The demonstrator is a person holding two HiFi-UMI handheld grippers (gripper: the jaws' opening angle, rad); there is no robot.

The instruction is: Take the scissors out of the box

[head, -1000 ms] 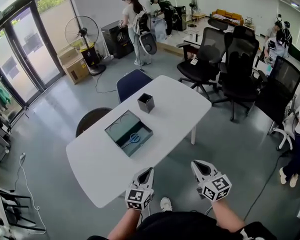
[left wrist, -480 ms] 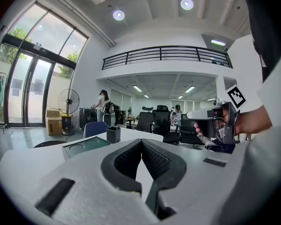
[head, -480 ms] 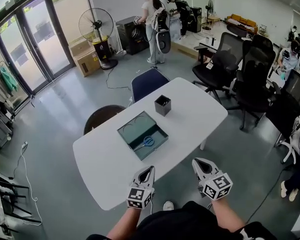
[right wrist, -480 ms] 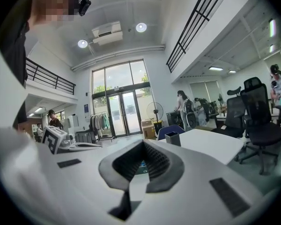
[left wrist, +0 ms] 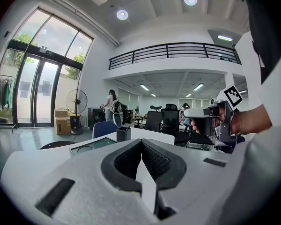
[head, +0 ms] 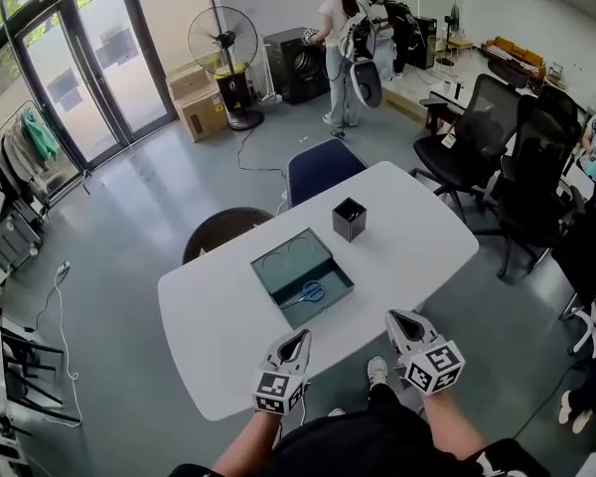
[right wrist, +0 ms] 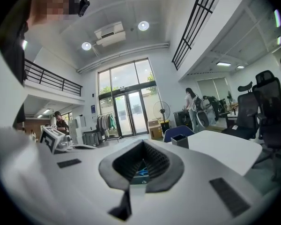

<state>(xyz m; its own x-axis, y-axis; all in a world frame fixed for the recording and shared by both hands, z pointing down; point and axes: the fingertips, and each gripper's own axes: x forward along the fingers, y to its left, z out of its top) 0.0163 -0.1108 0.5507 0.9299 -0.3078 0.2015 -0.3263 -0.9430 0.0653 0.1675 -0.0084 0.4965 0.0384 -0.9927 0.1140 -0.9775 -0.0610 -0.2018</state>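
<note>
A shallow teal box (head: 330,266) lies open on the white table (head: 228,336), and blue-handled scissors (head: 308,291) lie inside it near its front right corner. My left gripper (head: 299,337) hovers at the table's near edge, shut and empty, a short way in front of the box. Level with it and further right, my right gripper (head: 394,318) is also shut and empty. The left gripper view shows the box (left wrist: 91,146) low across the table. In the right gripper view a bit of the blue scissors (right wrist: 141,173) shows beyond the jaws.
A black square cup (head: 349,219) stands on the table behind the box. A blue chair (head: 323,167) and a dark round stool (head: 222,232) sit at the far side. Black office chairs (head: 482,137) crowd the right. People stand by a fan (head: 224,43) further back.
The table, box and scissors have drawn nearer and shifted right in the head view as both grippers advanced toward the table edge. Both stay shut and empty.
</note>
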